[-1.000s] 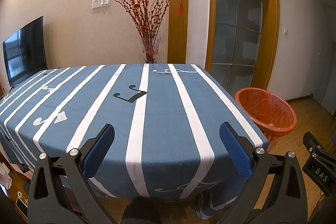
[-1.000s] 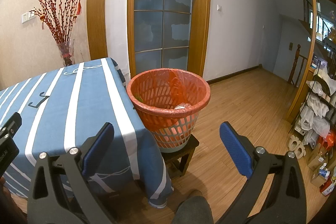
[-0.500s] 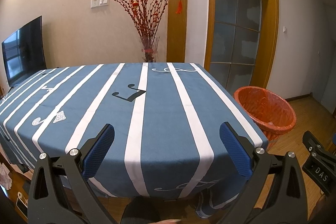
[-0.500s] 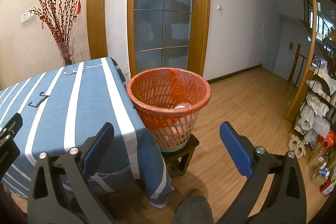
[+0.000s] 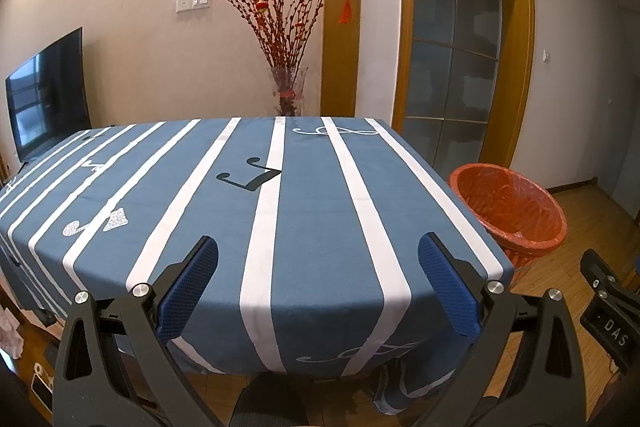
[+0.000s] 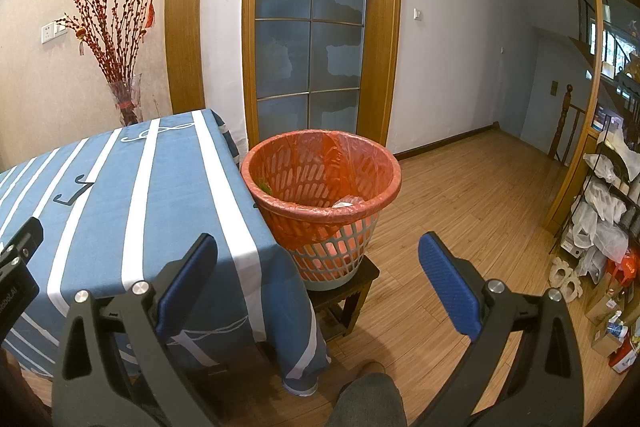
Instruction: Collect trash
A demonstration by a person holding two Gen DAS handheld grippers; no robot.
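Peering into the slatted, red-lined trash basket (image 6: 321, 183) ahead of your right gripper (image 6: 318, 287), you glimpse half-hidden scraps. Both it and your left gripper (image 5: 318, 287) gape wide, empty, over the striped tablecloth (image 5: 304, 227).

You are holding a left gripper (image 5: 318, 287) and a right gripper (image 6: 318, 287), each showing black triangular frames, silver screw heads and textured blue pads (image 5: 188, 291). You are wearing grey trousers (image 6: 370, 401).
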